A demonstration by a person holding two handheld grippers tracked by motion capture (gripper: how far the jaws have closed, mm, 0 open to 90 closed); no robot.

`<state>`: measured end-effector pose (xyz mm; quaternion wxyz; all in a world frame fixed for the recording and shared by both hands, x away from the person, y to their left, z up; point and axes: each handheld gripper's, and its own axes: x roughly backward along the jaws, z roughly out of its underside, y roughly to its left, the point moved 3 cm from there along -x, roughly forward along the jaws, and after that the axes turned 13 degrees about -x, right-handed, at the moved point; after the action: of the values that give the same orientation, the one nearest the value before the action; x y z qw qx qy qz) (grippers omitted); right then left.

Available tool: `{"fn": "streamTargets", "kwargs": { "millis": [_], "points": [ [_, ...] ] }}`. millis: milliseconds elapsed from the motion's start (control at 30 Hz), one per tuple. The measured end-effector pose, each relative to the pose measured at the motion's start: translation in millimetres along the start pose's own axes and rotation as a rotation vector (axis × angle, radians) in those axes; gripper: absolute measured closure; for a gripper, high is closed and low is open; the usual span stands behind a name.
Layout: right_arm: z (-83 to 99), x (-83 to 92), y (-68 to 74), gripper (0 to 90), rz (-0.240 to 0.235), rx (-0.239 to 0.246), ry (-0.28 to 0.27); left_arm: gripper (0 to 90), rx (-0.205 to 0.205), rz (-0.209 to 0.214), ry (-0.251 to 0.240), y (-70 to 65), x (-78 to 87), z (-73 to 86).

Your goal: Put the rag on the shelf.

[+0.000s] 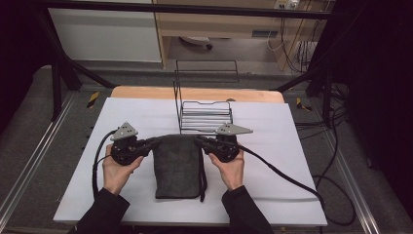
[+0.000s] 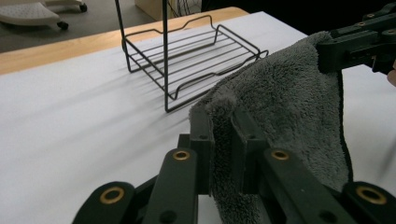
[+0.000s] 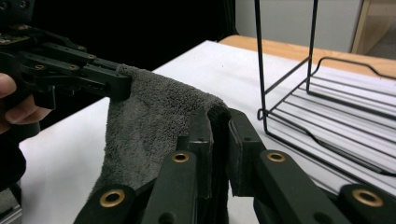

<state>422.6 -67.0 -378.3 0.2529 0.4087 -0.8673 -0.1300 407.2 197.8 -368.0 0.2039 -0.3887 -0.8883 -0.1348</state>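
A dark grey fluffy towel [image 1: 178, 165] hangs between my two grippers over the white table sheet, its lower part resting on the sheet. My left gripper [image 1: 148, 144] is shut on the towel's top left corner [image 2: 219, 105]. The top right corner [image 3: 215, 112] is pinched in my right gripper [image 1: 203, 143], also shut. Each gripper view shows the towel [image 2: 285, 107] stretching across to the other gripper. A black wire rack [image 1: 204, 116] stands just behind the towel's top edge.
The rack [image 2: 191, 60] has a flat slatted shelf and a tall upright wire frame [image 3: 285, 60] at the back. A wooden table edge [image 1: 146, 91] runs behind the white sheet [image 1: 292, 195]. Black cables trail off the right side.
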Motion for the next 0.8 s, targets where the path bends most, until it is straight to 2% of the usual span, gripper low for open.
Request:
{"fn": "streamTargets", "kwargs": {
  "millis": [133,300,467,533,700,800],
  "points": [
    [-7.1,10.9,5.1,82.3,-0.006,0.015,-0.038,80.5,-0.008,-0.003,-0.043,-4.9,6.0,-10.0],
    [-13.8,20.4,10.0,82.3,-0.011,0.03,-0.07,80.5,-0.021,-0.013,-0.073,-8.3,9.9,-18.6],
    [-25.5,33.5,19.3,82.3,-0.002,0.074,-0.11,80.5,-0.034,-0.026,-0.104,-11.3,13.9,-31.2],
    [-27.6,35.6,20.2,82.3,-0.002,0.078,-0.114,80.5,-0.037,-0.027,-0.12,-12.5,15.4,-37.3],
    [-40.0,49.3,22.7,82.4,0.003,0.094,-0.163,80.6,-0.055,-0.033,-0.165,-16.7,17.1,-55.8],
    [-45.2,56.1,23.4,82.4,0.009,0.098,-0.186,80.6,-0.058,-0.033,-0.179,-18.1,17.2,-61.6]
  ]
}}
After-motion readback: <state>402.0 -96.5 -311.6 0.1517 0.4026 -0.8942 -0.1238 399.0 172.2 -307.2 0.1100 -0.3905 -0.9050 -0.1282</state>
